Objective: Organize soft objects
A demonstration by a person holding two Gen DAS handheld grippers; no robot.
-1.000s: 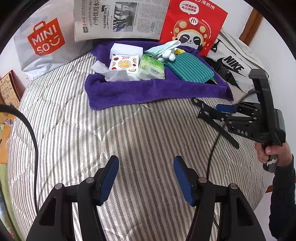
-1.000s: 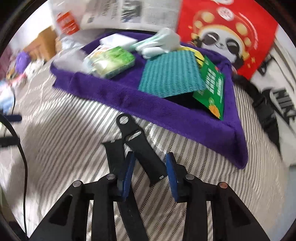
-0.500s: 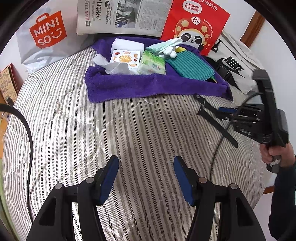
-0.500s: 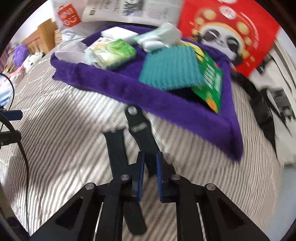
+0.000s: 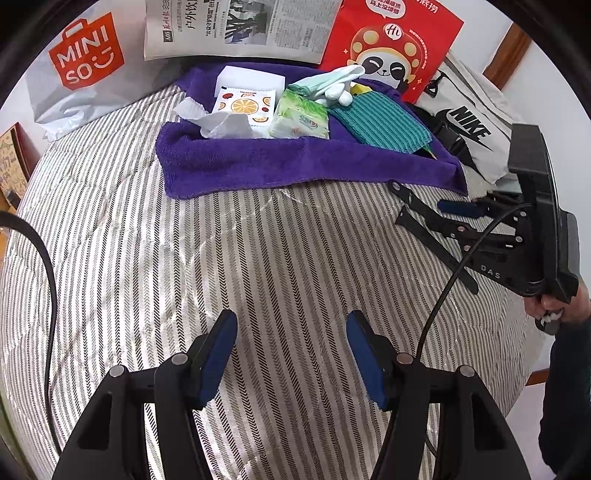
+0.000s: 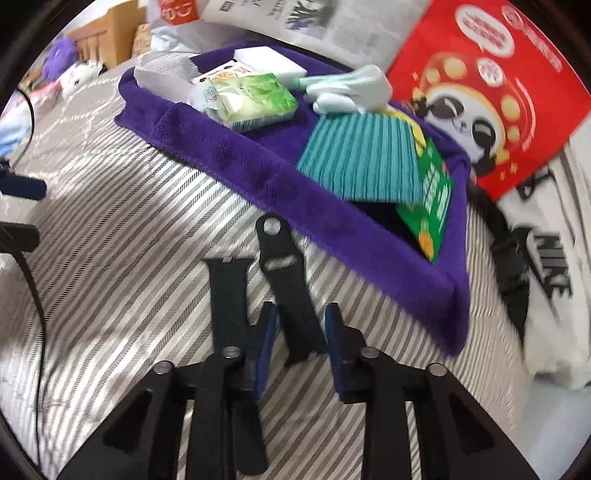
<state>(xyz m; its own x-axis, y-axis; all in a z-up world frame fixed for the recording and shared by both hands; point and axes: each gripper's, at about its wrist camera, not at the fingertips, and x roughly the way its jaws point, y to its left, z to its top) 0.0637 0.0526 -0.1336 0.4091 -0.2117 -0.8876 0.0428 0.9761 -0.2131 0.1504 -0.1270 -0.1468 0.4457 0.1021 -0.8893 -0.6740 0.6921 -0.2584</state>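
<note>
A purple towel [image 5: 295, 162] [image 6: 295, 184] lies at the far side of the striped quilt. It carries a teal striped cloth [image 5: 380, 123], a green tissue pack [image 5: 301, 118], a pale glove [image 5: 328, 83] and an orange-print packet [image 5: 245, 105]. Two black straps [image 6: 288, 288] [image 5: 410, 195] lie on the quilt just in front of the towel. My right gripper [image 6: 299, 325] [image 5: 448, 218] straddles the strap with the snap; its jaws are opening and a gap shows on each side. My left gripper [image 5: 291, 354] is open over bare quilt.
Propped behind the towel are a MINISO bag [image 5: 81, 62], a newspaper [image 5: 236, 26] and a red panda bag [image 5: 391, 44]. A white Nike bag [image 5: 469, 125] lies to the right. A black cable [image 5: 48, 295] crosses the quilt's left side. A hand [image 5: 557, 299] grips the right tool.
Half a second ago the right jaws had closed to a narrow gap around the strap; now they stand wider apart. The left gripper has stayed where it was.
</note>
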